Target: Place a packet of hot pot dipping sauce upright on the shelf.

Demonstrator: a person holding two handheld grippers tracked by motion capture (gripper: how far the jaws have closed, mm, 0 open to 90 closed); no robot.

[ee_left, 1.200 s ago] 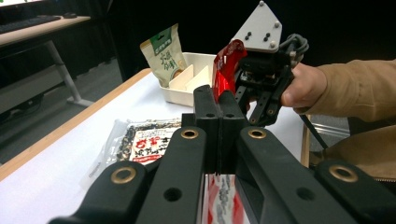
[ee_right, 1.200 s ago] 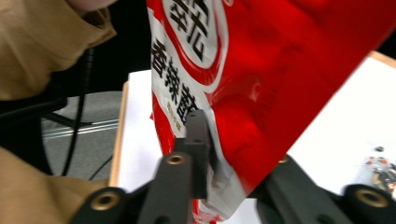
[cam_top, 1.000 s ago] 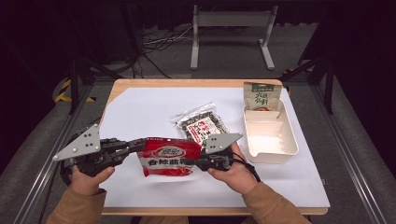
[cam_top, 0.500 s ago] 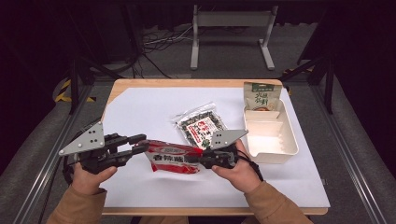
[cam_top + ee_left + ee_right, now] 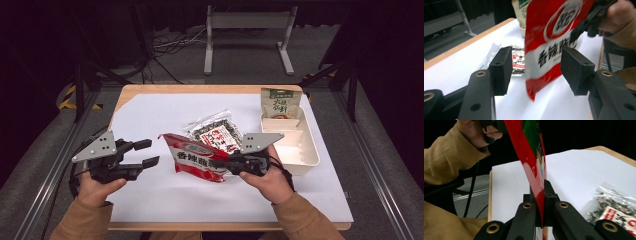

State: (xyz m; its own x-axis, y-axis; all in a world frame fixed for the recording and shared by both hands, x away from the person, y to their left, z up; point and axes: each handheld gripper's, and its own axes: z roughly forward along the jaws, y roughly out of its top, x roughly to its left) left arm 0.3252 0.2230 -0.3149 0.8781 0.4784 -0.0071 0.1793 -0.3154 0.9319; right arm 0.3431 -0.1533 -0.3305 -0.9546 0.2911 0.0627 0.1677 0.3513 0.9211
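A lab: dark backdrop, floor cables (image 5: pixel 165 45), metal-framed table (image 5: pixel 210 90).

High view looks down from above; both tongs cameras sit close, sharing the red packet (image 5: pixel 197 162)

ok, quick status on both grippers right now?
Left gripper: open, fingers have just been opening, nothing between them.
Right gripper: shut on the red snack bag, lifted off the table.

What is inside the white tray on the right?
A green snack bag leans in the white tray's far end. The near compartments look empty; the right gripper hides the near-left corner.
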